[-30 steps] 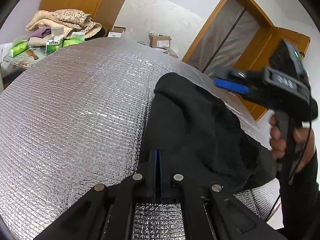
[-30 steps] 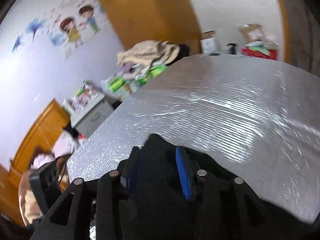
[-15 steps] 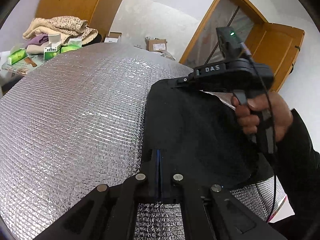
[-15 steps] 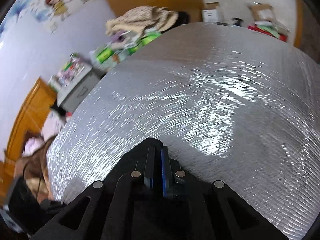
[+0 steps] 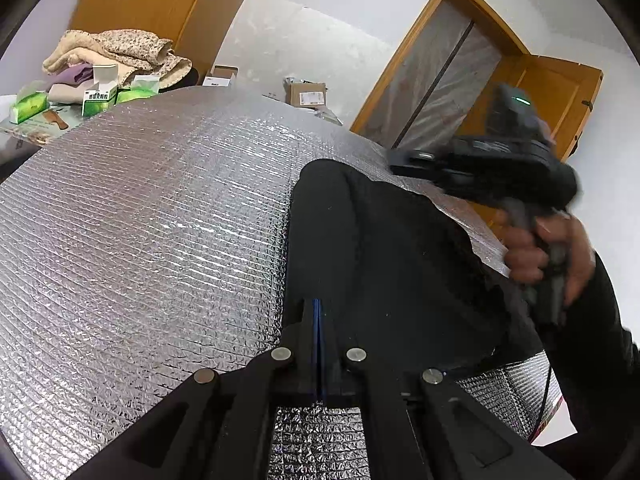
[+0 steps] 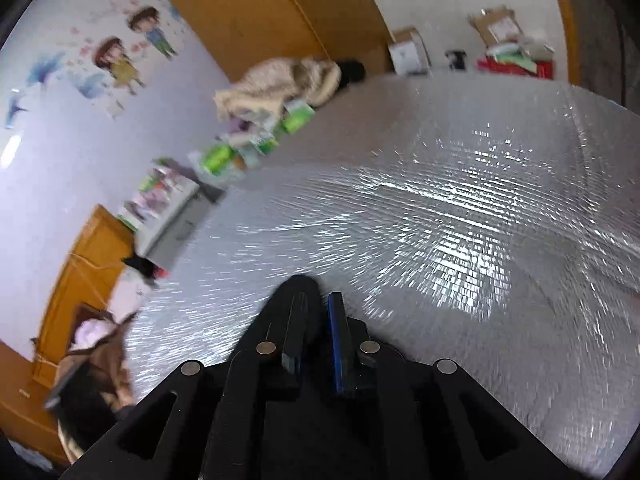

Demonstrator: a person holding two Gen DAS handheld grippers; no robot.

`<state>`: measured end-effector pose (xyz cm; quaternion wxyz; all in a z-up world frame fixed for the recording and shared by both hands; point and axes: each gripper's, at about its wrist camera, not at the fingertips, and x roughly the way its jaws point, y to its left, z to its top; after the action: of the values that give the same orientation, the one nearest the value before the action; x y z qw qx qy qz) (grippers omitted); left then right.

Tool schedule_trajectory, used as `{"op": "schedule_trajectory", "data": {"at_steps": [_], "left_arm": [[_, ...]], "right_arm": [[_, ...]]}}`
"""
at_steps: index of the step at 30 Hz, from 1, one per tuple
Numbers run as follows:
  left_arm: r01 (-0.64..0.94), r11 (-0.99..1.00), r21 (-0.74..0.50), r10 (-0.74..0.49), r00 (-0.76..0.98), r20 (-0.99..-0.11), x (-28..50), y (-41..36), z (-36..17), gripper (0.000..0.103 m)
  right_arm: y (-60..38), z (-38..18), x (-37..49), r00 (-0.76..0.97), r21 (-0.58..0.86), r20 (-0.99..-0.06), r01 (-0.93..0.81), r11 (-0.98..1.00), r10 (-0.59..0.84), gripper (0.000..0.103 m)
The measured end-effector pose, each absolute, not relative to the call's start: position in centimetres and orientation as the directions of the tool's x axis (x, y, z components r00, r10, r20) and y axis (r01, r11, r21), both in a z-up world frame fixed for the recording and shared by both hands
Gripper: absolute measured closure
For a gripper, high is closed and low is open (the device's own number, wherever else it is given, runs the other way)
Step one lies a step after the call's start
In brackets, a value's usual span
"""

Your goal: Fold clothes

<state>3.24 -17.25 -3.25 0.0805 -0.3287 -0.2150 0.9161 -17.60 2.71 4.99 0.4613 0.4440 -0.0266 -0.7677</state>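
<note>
A black garment (image 5: pixel 380 260) lies folded on the right part of the silver foil-covered table (image 5: pixel 140 240). My left gripper (image 5: pixel 317 302) is shut on the garment's near edge, its blue pads pressed together. A hand holds my right gripper (image 5: pixel 396 160) just above the garment's far right side. In the right wrist view its jaws (image 6: pixel 316 298) are opening, a narrow gap showing between them. The black cloth (image 6: pixel 296 282) pokes out just past the fingertips and fills the gap darkly. I cannot tell whether it lies between the pads or under them.
A pile of beige and purple clothes (image 5: pixel 116 52) and green boxes (image 5: pixel 100 98) sit past the table's far left edge. Cardboard boxes (image 5: pixel 306 94) stand on the floor behind. A wooden door (image 5: pixel 556 92) is at the right. Bare foil stretches left of the garment.
The right gripper went from wide open to nearly shut, then parted slightly. It swung across the garment's far end and dropped lower at the right. The left gripper kept still on the cloth.
</note>
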Motion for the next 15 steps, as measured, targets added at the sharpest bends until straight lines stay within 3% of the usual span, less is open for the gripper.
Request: {"op": "schedule_trajectory", "data": {"at_steps": [3,6,8,15], "left_arm": [[-0.007,-0.895,-0.445,0.29,-0.769,-0.57,3.2,-17.2,-3.2,0.102],[-0.009,-0.899,-0.438,0.287,-0.767,-0.574,3.2,-17.2,-3.1,0.102],[-0.008,-0.901,-0.434,0.284,-0.767,-0.576,3.2,-17.1,-3.0,0.102],[-0.007,-0.895,-0.445,0.292,-0.765,-0.575,3.2,-17.3,-3.1,0.102]], "right_arm": [[4.9,3.4,-16.2,-0.201,0.411,-0.69,0.681,-0.606,-0.695,0.091],[8.5,1.5,-17.7,-0.217,0.484,-0.677,0.588,-0.648,-0.703,0.103],[11.0,1.2,-18.6,-0.242,0.548,-0.646,0.513,-0.661,-0.724,0.103],[10.7,3.6,-15.6,-0.3,0.472,-0.639,0.574,-0.669,-0.708,0.093]]}}
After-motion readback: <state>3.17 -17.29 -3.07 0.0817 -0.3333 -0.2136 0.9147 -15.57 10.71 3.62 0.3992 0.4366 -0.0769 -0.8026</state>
